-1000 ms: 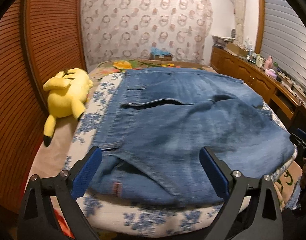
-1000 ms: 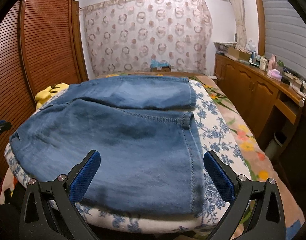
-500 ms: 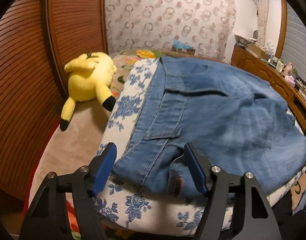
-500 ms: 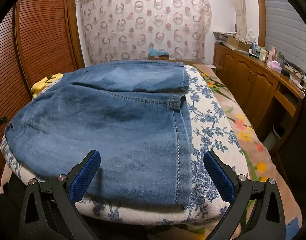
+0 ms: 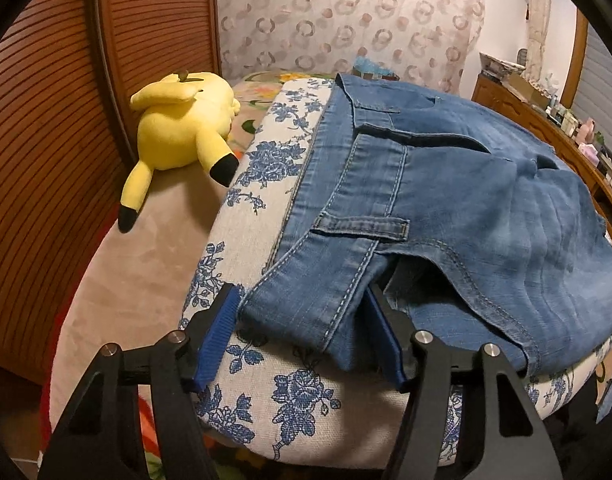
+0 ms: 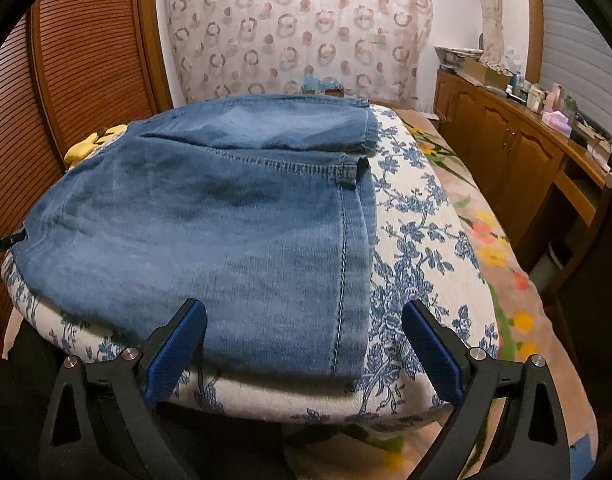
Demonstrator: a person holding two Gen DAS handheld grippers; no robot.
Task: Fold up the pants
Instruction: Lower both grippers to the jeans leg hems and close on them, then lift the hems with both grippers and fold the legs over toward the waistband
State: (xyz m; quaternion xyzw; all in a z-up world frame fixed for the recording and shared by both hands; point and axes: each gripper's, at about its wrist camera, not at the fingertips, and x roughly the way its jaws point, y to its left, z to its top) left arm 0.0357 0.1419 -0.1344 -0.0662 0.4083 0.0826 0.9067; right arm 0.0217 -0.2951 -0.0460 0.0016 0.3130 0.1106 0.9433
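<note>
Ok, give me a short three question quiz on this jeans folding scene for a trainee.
1. True or false: the left hand-held gripper has denim between its fingers.
2. Which hand-held gripper stands wider open: A) left, B) right?
3. What yellow thing lies beside the jeans?

Key:
1. True: its jaws have just been closing around the near corner of the jeans, whether they already pinch it is unclear.
2. B.
3. A plush toy.
</note>
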